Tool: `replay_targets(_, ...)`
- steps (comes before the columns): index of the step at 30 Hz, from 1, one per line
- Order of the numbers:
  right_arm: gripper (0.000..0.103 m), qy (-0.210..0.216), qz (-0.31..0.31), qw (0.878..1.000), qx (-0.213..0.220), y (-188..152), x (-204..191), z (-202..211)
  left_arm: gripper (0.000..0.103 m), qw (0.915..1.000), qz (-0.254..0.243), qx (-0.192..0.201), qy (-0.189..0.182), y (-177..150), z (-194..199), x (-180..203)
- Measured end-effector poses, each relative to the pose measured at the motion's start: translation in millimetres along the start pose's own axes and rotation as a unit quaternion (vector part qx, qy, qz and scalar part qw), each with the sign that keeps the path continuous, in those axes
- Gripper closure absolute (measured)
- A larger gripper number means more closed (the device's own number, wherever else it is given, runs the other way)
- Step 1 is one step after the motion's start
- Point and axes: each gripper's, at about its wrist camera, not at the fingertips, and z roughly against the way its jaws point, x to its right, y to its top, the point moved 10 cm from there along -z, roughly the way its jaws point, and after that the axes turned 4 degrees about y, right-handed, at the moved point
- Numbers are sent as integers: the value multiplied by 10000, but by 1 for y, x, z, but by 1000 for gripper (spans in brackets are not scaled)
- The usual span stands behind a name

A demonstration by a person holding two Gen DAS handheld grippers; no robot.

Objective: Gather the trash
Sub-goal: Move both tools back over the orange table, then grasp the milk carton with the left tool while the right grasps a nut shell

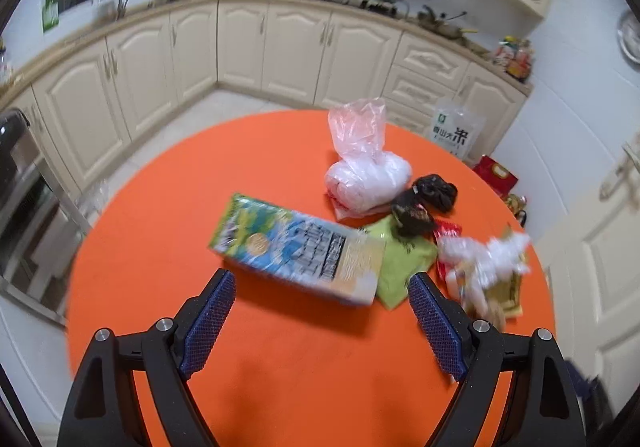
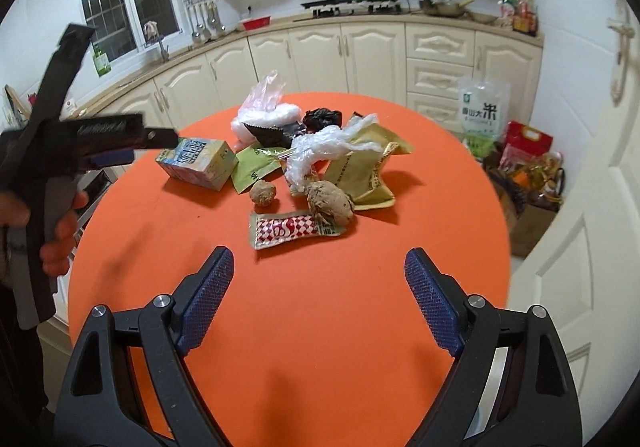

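Right wrist view shows the round orange tabletop point(image 2: 320, 307) filling most of the picture, with cream cabinets point(image 2: 360, 51) curving behind it and a white door point(image 2: 592, 247) at the right side. All the trash sits in one heap on the far half of the tabletop, so the near half is bare and gives plenty of room to move. The tabletop's round edge drops to the floor on the left and right, so anything pushed sideways could fall off.

The biggest piece is the drink carton point(image 2: 196, 163), lying on its side at the left of the heap. Behind it is a tied white plastic bag point(image 2: 264, 115), with a dark crumpled bag point(image 2: 322, 119) beside it. A tan packet point(image 2: 368, 171) lies at the right with a clear twisted wrapper point(image 2: 320, 147) on top of it. A green packet point(image 2: 254, 169) peeks out next to the carton. Nearest is the red and white wrapper point(image 2: 288, 229), with a brown paper ball point(image 2: 330, 203) resting on its end and a smaller brown ball point(image 2: 263, 192) just beside.

The right gripper point(image 2: 318, 287) hangs over the bare part, jaws wide apart and holding nothing. I think it is set to reach the red and white wrapper first.

The left gripper point(image 1: 322, 303) also has jaws wide apart and empty, pointed at the carton just ahead. A hand point(image 2: 60, 231) holds it at the left.
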Motion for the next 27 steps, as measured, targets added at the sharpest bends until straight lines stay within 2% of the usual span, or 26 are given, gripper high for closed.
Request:
replay_targets(6, 17, 134, 18, 9999, -100, 9, 11, -20, 18, 9992, 198, -209, 259, 30, -51, 26)
replay_targets(9, 17, 187, 61, 9997, -137, 11, 14, -25, 18, 9979, 222, -109, 597, 36, -58, 22)
replay_targets(14, 16, 215, 59, 9995, -229, 9, 22, -31, 18, 9971, -26, -142, 752, 30, -61, 26)
replay_targets(16, 16, 225, 92, 9994, -258, 9, 24, -34, 19, 9947, -175, -136, 1006, 25, -58, 19)
replay_targets(20, 16, 261, 103, 9992, -296, 10, 26, -40, 16, 9936, -305, -181, 1070, 24, -64, 18)
replay_targets(22, 16, 299, 79, 9990, -317, 10, 25, -43, 17, 9914, -476, -321, 1175, 21, -70, 21)
replay_targets(27, 16, 329, 113, 9983, -470, 6, 21, -52, 16, 9876, -1039, -391, 1111, 6, -66, 20)
